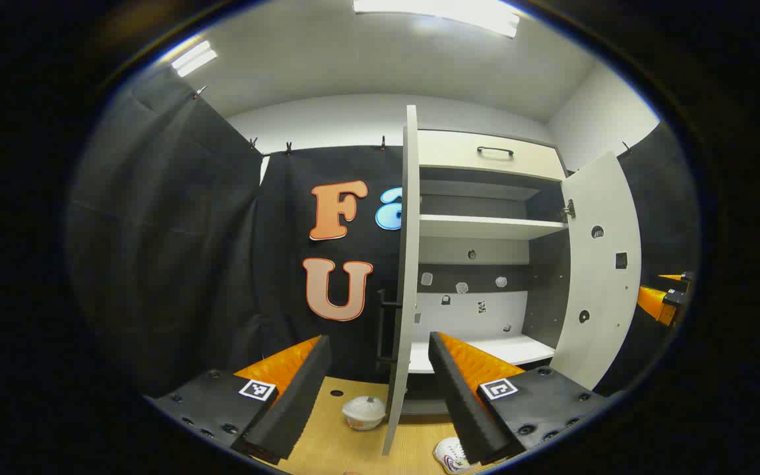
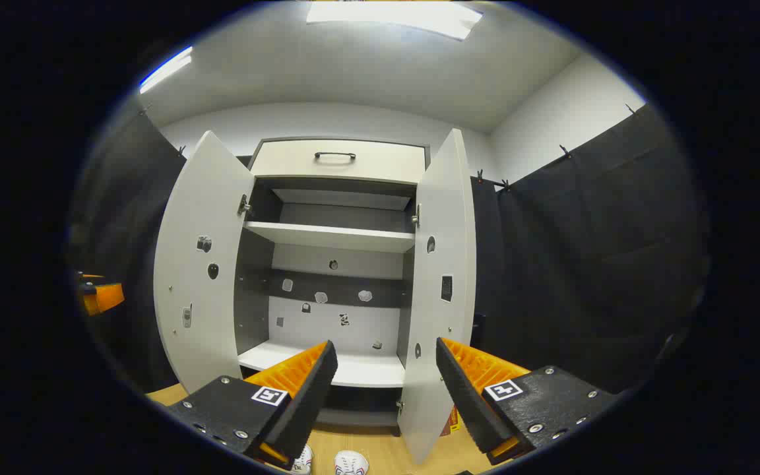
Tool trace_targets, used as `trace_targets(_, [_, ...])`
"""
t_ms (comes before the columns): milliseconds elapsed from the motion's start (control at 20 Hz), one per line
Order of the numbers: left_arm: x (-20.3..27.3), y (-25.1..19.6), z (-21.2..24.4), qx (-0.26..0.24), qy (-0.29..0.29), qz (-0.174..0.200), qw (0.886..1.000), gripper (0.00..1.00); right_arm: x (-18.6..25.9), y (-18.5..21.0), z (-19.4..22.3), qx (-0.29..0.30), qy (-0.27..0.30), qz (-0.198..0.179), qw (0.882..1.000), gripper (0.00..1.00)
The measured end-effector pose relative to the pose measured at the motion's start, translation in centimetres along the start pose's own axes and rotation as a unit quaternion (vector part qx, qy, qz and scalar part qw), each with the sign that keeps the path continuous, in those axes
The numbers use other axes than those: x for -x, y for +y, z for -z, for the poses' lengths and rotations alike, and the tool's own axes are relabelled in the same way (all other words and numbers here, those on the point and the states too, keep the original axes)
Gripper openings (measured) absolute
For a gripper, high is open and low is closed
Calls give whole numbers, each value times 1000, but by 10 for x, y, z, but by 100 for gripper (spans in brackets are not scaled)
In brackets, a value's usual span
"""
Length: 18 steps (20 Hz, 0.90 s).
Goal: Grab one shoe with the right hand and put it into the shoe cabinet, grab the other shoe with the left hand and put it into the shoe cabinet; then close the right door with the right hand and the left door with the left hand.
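The left gripper (image 1: pixel 375 389) hangs in front of the tall white shoe cabinet with grey inner walls (image 1: pixel 485 227), its fingers spread wide with nothing between them. The right gripper (image 2: pixel 383 396) faces the same cabinet head-on, its fingers likewise held wide apart and empty; in the left gripper view it shows again at the far right edge (image 1: pixel 667 297), beyond the cabinet's right door.

Both cabinet doors stand open. In the left gripper view the white left door (image 1: pixel 406 264) is seen edge-on, directly between the fingers, with its dark bar handle (image 1: pixel 385 330) on the outer face. The white right door (image 2: pixel 443 290) swings out towards the right gripper, its lower edge just inside that gripper's right finger. A white drawer front with a dark handle (image 2: pixel 337 158) tops the cabinet, and two white shelves (image 2: pixel 330 236) sit inside, the lower one bare.

The pair of white shoes (image 2: pixel 350 463) lies on the light wooden floor (image 2: pixel 380 448) in front of the cabinet, below its lowest shelf. They are cut off by the picture edge, so I cannot tell which way their toes point. A second one shows beside it (image 2: pixel 302 460). A small white lidded bowl (image 1: pixel 364 412) rests on the floor just left of the left door.
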<state>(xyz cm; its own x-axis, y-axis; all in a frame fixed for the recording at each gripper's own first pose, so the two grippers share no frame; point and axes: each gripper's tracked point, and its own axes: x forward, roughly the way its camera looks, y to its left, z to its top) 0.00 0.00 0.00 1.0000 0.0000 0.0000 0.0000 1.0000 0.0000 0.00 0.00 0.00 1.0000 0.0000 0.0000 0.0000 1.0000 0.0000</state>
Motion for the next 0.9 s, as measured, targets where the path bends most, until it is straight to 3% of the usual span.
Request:
trace_targets(650, [-14, -2, 34, -18, 40, -11, 999, 94, -4, 4, 18, 12, 20, 0, 1000, 93])
trace_targets(900, [-19, -1, 48, -16, 52, -14, 998, 97, -9, 10, 35, 20, 34, -2, 999, 93])
